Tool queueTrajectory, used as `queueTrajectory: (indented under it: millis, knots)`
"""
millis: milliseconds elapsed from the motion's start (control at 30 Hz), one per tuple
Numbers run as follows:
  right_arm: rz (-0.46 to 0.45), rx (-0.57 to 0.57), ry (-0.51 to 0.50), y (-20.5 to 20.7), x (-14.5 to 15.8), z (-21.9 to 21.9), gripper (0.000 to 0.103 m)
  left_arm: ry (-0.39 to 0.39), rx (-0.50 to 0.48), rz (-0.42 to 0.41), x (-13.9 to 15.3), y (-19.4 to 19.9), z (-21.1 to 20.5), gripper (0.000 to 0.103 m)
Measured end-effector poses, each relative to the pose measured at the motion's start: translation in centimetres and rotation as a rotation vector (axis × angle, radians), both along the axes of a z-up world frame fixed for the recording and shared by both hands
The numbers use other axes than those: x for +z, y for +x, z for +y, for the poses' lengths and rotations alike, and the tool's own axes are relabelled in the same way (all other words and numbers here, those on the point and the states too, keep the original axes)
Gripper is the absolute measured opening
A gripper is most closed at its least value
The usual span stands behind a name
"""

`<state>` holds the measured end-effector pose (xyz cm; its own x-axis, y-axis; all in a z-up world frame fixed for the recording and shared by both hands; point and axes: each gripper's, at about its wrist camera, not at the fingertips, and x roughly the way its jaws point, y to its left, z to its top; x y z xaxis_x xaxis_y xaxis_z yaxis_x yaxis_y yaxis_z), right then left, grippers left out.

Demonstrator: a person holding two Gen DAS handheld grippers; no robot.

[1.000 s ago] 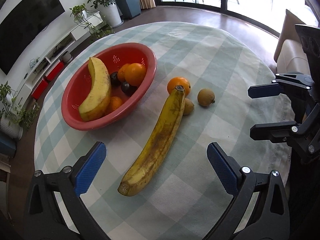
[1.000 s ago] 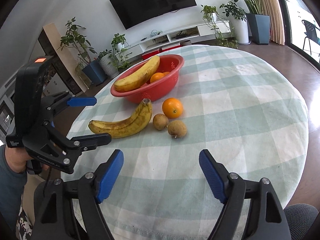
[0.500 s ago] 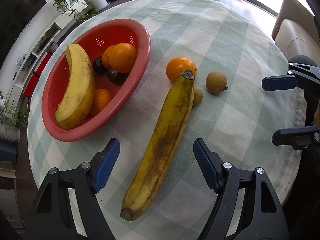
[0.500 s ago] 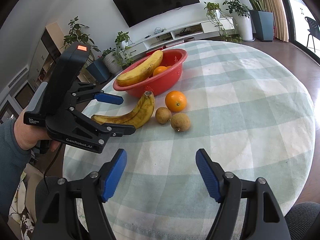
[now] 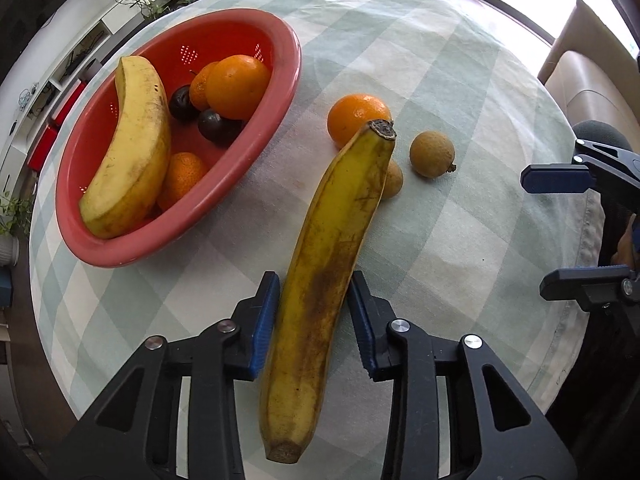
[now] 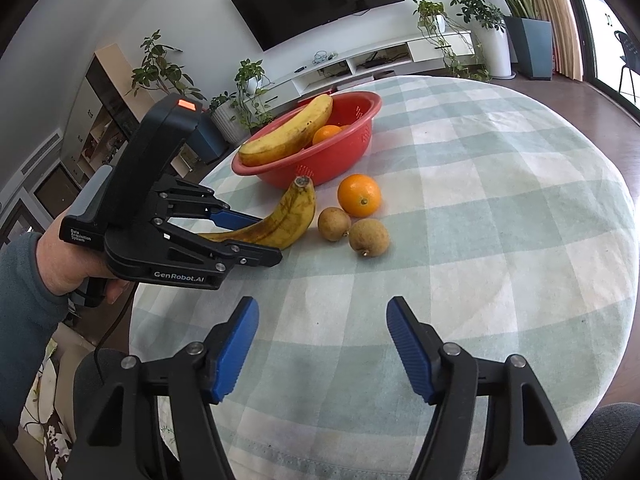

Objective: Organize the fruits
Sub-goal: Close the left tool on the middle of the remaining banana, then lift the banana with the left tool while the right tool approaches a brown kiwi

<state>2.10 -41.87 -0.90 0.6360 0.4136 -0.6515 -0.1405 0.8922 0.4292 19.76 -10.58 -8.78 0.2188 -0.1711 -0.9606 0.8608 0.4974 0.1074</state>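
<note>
Left gripper (image 5: 312, 320) closing on banana (image 5: 332, 248) | right gripper (image 6: 322, 344) empty, narrowing | contact unclear

A colander (image 5: 280, 36) sits on the bench (image 5: 460, 80) at ten o'clock, holding a banana (image 5: 132, 152), oranges (image 5: 238, 86) and plums (image 5: 218, 126). A second banana (image 5: 332, 248) lies at centre between the left tongs (image 5: 312, 316), an orange (image 5: 354, 114) at its twelve o'clock end. Two longans (image 5: 432, 154) lie at two o'clock.
</note>
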Motion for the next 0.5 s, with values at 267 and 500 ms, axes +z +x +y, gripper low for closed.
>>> queueTrajectory:
  millis: [267, 500]
  knots:
    - [0.001, -0.001, 0.0, 0.0, 0.1, 0.0, 0.068, -0.046, 0.063, -0.011, 0.1, 0.1, 1.2, 0.027]
    - [0.004, -0.004, -0.008, 0.2, 0.3, 0.0, 0.064, -0.144, 0.116, 0.031, 0.2, -0.7, 3.5, 0.027]
